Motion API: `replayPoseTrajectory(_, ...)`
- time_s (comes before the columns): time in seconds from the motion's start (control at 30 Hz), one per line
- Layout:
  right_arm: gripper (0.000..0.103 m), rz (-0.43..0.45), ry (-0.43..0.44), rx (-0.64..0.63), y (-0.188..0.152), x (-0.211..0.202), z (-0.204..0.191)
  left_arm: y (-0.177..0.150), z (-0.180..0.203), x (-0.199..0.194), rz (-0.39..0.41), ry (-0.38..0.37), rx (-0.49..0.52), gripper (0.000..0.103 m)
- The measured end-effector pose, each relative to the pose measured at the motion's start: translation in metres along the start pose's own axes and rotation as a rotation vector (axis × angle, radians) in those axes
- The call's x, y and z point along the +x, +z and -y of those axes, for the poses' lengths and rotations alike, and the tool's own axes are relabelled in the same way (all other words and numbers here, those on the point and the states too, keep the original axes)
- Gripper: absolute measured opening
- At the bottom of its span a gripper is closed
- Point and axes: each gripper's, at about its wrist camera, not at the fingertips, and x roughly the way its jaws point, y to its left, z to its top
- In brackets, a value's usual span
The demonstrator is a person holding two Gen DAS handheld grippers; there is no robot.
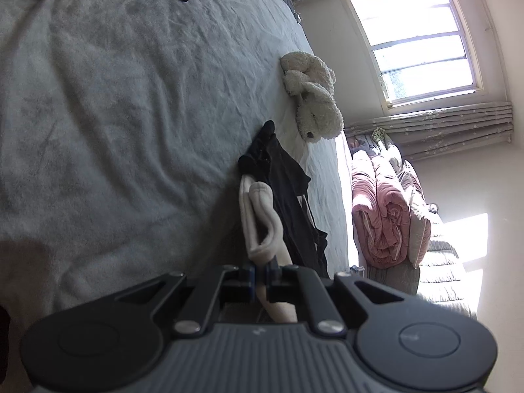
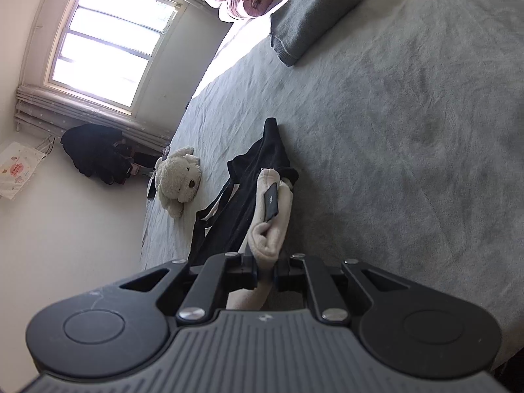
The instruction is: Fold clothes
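Garment: cream fleece garment [image 1: 260, 222], thick rolled hem, dark label on it in the right wrist view; black clothing [image 1: 288, 196] lies touching it on the grey bed cover [image 1: 114, 114].
Left gripper [image 1: 260, 273]: pinched shut on the cream fabric.
Right gripper [image 2: 265, 270]: pinched shut on the same fabric.
Surroundings: white plush dog [image 2: 178, 180] near the bed edge; folded grey sweater [image 2: 311, 16] well apart; pink quilt [image 1: 383, 216] beyond the bed.
Axis: the garment stretches lengthwise away from both grippers.
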Motion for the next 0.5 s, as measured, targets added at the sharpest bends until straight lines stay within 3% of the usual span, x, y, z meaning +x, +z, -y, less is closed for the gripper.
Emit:
replayPoseTrajectory(0.23, 0.01, -0.042, -0.016, 0.029, -0.013, -0.025, 0.019, -0.023, -0.013, -0.023, -0.047, 0.004, -0.005, 0.005)
replayPoseTrajectory(0.43, 0.012, -0.097, -0.119, 0.042, -0.022, -0.012, 0.05, -0.036, -0.037, -0.005, -0.13, 0.132, 0.081, 0.006)
replayPoseTrajectory(0.5, 0.013, -0.106, -0.145, 0.037, -0.025, -0.006, 0.059, -0.037, -0.04, 0.0, -0.138, 0.135, 0.112, 0.007)
